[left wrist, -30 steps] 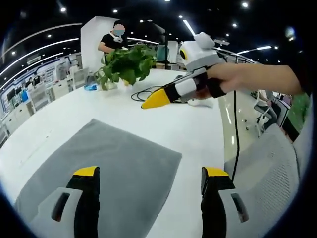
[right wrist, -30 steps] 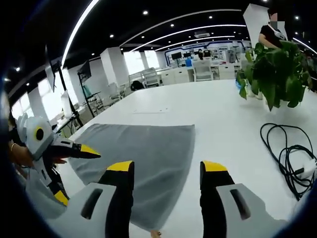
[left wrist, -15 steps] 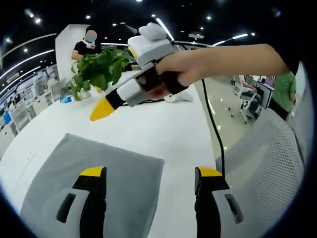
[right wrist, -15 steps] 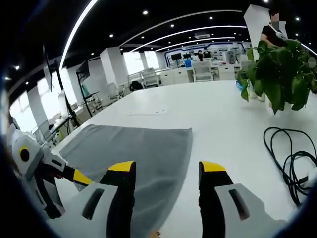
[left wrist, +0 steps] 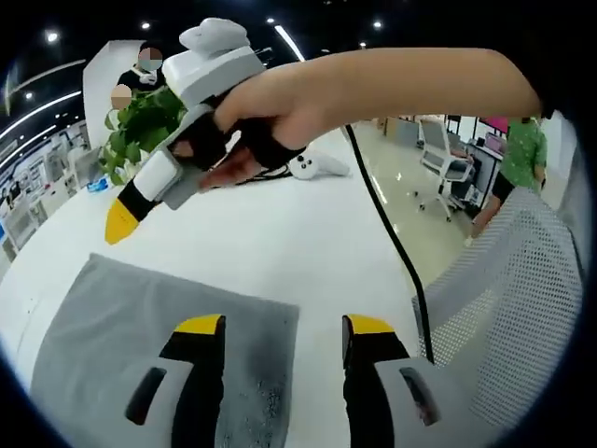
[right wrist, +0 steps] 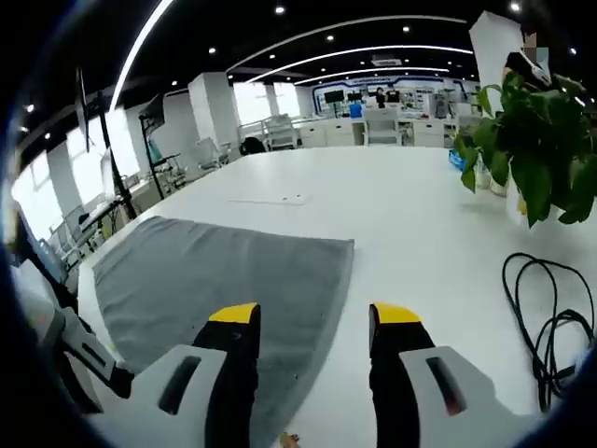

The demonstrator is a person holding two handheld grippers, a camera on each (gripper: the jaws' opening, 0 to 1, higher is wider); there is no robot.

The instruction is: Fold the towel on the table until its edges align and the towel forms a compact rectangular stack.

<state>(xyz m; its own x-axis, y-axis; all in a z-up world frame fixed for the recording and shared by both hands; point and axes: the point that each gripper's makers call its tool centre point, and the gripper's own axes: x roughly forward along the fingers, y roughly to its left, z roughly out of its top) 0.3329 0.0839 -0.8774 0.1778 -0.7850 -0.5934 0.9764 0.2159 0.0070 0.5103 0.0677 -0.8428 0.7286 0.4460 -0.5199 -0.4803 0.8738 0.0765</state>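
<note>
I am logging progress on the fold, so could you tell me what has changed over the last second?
Both grippers have come down toward the near edge of the grey towel. The left gripper has narrowed its jaws, now straddling the towel's corner; the right gripper remains open over the opposite edge. Nothing is gripped yet. The towel stays flat and unfolded on the white table; plant and cable are unmoved.

Your towel [left wrist: 140,327] is plain grey, without any pattern, and it lies on a white table [left wrist: 280,233]. Both of your grippers have black jaws with yellow tips and light grey bodies: you see this on the left gripper [left wrist: 280,329] and on the right gripper [right wrist: 312,317]. The plant [right wrist: 536,140] has green leaves. The cable [right wrist: 550,317] on the table is black. The chair back [left wrist: 508,308] beside you is a grey mesh with small holes.
</note>
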